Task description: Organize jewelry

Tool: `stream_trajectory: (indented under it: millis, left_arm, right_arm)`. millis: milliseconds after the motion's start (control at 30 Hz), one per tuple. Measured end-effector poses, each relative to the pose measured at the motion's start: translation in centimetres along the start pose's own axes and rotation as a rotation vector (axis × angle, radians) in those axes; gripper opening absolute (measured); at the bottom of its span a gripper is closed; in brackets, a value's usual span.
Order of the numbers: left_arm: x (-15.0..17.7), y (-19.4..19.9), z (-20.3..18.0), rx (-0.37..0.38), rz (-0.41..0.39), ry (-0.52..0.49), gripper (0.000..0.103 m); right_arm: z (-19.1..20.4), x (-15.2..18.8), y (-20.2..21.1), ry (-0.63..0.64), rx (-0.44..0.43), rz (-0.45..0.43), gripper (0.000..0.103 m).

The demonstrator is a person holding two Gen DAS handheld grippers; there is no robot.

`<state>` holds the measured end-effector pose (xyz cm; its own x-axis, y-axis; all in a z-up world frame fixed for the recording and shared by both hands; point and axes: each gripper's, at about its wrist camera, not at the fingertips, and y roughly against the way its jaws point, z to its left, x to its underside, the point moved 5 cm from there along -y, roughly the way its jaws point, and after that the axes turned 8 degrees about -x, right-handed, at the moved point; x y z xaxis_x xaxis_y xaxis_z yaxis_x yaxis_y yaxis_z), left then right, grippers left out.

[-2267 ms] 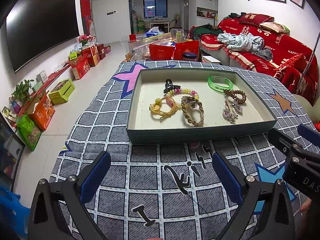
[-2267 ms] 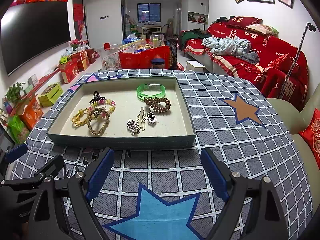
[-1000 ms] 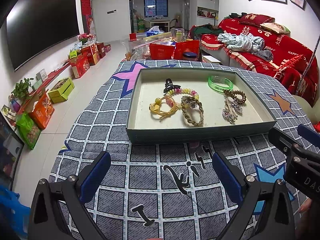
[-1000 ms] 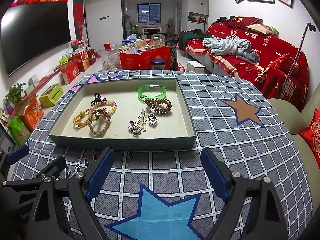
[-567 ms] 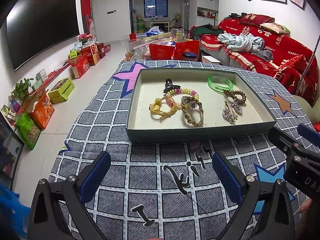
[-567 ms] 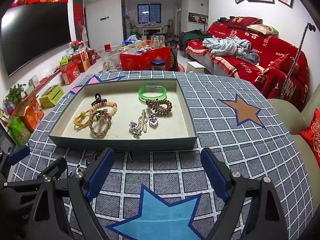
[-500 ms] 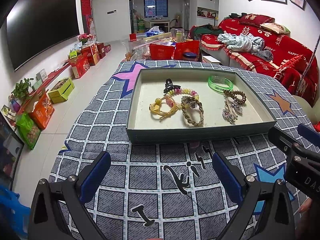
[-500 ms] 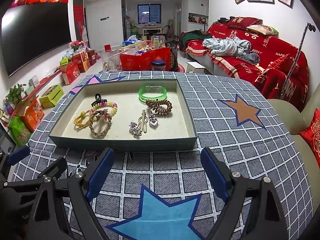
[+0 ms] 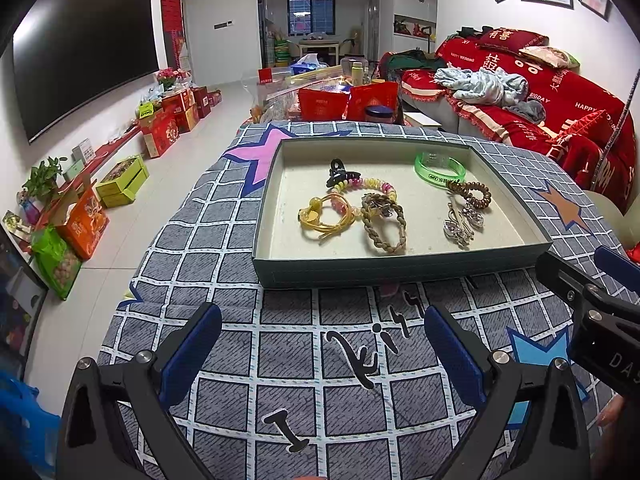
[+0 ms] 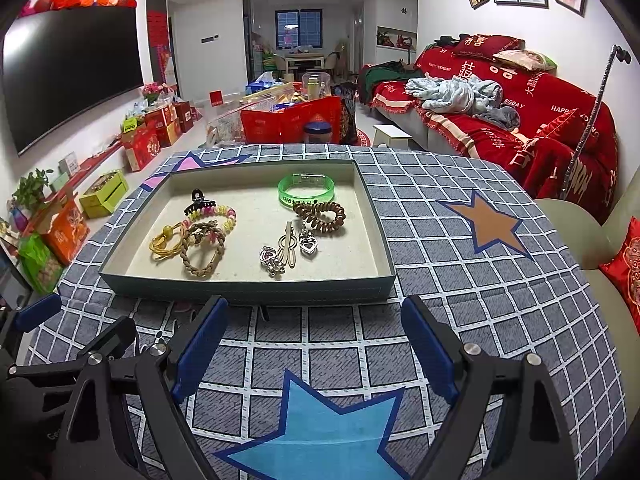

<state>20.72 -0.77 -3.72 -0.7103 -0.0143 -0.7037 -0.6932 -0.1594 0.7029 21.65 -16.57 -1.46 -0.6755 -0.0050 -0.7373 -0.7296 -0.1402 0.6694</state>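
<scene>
A shallow grey-green tray (image 9: 400,270) (image 10: 248,291) lies on the chequered table cover. Inside it are a green bangle (image 9: 439,168) (image 10: 306,192), a brown coil hair tie (image 9: 469,192) (image 10: 319,218), a braided bracelet (image 9: 385,226) (image 10: 200,254), a yellow cord bracelet (image 9: 325,216) (image 10: 166,242), a pastel bead bracelet (image 9: 366,186) (image 10: 216,212), a black claw clip (image 9: 338,171) (image 10: 198,200) and silver heart pendants (image 9: 460,222) (image 10: 286,250). My left gripper (image 9: 322,340) stands open over the cloth in front of the tray, nothing between its fingers. My right gripper (image 10: 314,336) is open and empty too, just right of it.
The cloth (image 10: 460,280) bears coloured stars. A red-covered sofa (image 10: 520,120) runs along the right; a cushion (image 10: 624,264) sits at the right edge. Boxes and bags (image 9: 120,168) line the floor at left below a wall television (image 9: 80,60). A cluttered low table (image 10: 296,116) stands behind.
</scene>
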Motion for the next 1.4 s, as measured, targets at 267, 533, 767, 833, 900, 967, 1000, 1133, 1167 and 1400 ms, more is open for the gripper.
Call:
stream_trajectory:
  millis: [267, 533, 767, 833, 900, 967, 1000, 1133, 1167, 1400]
  left_arm:
    - [0.0, 0.01, 0.01, 0.001, 0.0, 0.0, 0.103]
    - [-0.05, 0.07, 0.0, -0.001, -0.002, 0.001, 0.103]
    - [-0.42, 0.48, 0.09, -0.006, -0.012, 0.002, 0.103]
    - [-0.52, 0.58, 0.1, -0.006, -0.012, 0.005, 0.103]
    - [-0.49, 0.62, 0.13, -0.006, -0.013, 0.004, 0.103]
    - [-0.48, 0.62, 0.15, -0.007, -0.014, 0.004, 0.103]
    - [-0.49, 0.61, 0.15, -0.006, -0.013, 0.004, 0.103]
    - [-0.51, 0.61, 0.15, -0.005, -0.012, 0.004, 0.103]
    - [-0.47, 0.6, 0.16, -0.006, -0.013, 0.004, 0.103]
    - [-0.57, 0.77, 0.39, -0.002, -0.015, 0.006, 0.103]
  right_arm:
    - [0.12, -0.08, 0.06, 0.002, -0.001, -0.002, 0.09]
    - [0.09, -0.02, 0.06, 0.001, -0.001, -0.003, 0.09]
    - [0.19, -0.16, 0.07, 0.001, 0.0, -0.005, 0.09]
    - [0.3, -0.31, 0.07, 0.001, 0.0, -0.007, 0.09]
    - [0.16, -0.11, 0.07, 0.0, 0.0, -0.006, 0.09]
    - [0.17, -0.12, 0.07, 0.001, 0.0, -0.007, 0.09]
    - [0.28, -0.27, 0.08, 0.002, 0.0, -0.008, 0.09]
    - [0.26, -0.24, 0.11, 0.001, -0.001, -0.009, 0.09]
    - [0.26, -0.24, 0.11, 0.001, 0.0, -0.009, 0.09]
    - [0.3, -0.26, 0.1, 0.001, -0.002, -0.011, 0.09]
